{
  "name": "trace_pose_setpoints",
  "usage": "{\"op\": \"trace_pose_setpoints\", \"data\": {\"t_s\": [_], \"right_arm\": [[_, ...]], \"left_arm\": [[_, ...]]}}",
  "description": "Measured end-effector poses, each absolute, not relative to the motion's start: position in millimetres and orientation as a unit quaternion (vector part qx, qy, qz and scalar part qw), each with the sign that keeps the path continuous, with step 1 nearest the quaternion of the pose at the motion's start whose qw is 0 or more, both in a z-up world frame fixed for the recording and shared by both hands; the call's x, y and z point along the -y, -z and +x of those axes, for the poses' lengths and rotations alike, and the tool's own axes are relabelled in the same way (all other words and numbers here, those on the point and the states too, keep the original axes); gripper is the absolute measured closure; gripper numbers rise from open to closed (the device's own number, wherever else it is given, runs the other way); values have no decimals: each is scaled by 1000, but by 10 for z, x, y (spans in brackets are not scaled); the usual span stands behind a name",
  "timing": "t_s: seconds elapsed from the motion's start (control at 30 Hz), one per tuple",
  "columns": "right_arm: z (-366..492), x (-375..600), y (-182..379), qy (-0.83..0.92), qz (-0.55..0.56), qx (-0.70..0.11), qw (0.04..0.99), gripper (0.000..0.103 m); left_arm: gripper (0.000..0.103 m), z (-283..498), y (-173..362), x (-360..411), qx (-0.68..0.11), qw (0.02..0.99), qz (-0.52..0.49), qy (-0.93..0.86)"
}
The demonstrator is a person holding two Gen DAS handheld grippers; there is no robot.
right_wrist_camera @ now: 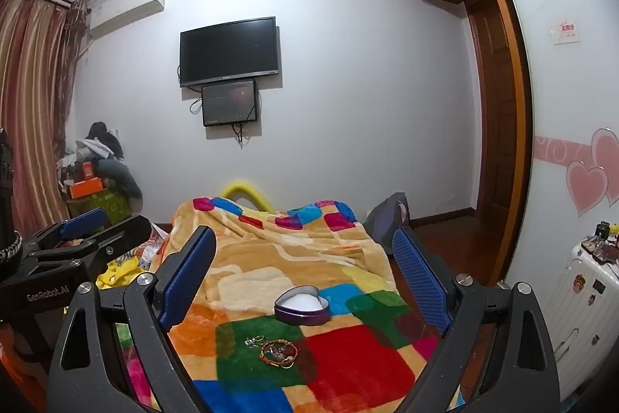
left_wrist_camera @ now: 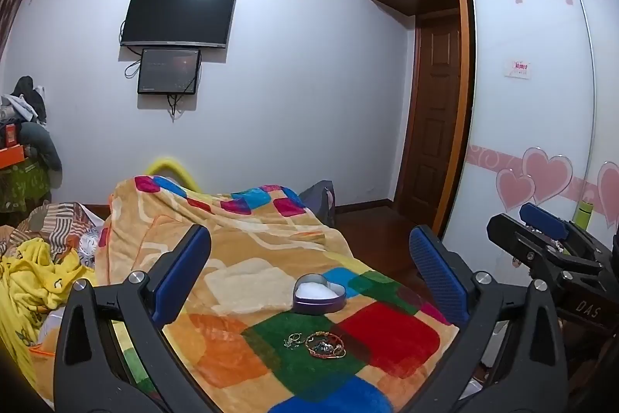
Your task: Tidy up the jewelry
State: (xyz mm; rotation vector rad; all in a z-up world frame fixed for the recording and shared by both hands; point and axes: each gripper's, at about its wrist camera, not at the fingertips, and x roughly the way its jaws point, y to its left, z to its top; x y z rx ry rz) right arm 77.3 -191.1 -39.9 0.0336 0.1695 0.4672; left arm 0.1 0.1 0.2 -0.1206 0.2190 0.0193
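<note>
I hold both grippers wide open and empty above the blanket; the bracelet and rings lie dead ahead of the left gripper, just short of the heart tin; the right gripper looks equally near.

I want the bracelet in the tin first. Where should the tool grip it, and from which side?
Come from above and pinch the near arc of the bracelet, one finger inside the loop. It lies flat on the blanket, offering no side edge; the rings sit just left.

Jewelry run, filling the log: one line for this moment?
left gripper open | right gripper open | jewelry on blanket | heart box open
</note>
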Motion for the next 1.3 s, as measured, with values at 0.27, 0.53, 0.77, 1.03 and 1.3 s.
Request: {"op": "trace_pose_setpoints", "data": {"t_s": [0.27, 0.53, 0.77, 1.03, 1.3], "right_arm": [[770, 1900, 397, -232, 15, -86, 969, 12], [753, 1876, 390, -232, 14, -88, 969, 12], [758, 1874, 392, -232, 14, -88, 969, 12], [764, 1873, 390, -233, 14, -89, 968, 12], [755, 1864, 385, -233, 15, -90, 968, 12]], "left_arm": [[0, 20, 66, 9, -109, 992, -59, -13], [0, 50, 72, -19, -114, 992, -55, -14], [0, 70, 109, -27, -113, 992, -50, -13], [0, 69, 109, -25, -114, 992, -51, -12], [0, 66, 95, -14, -116, 992, -51, -13]]}}
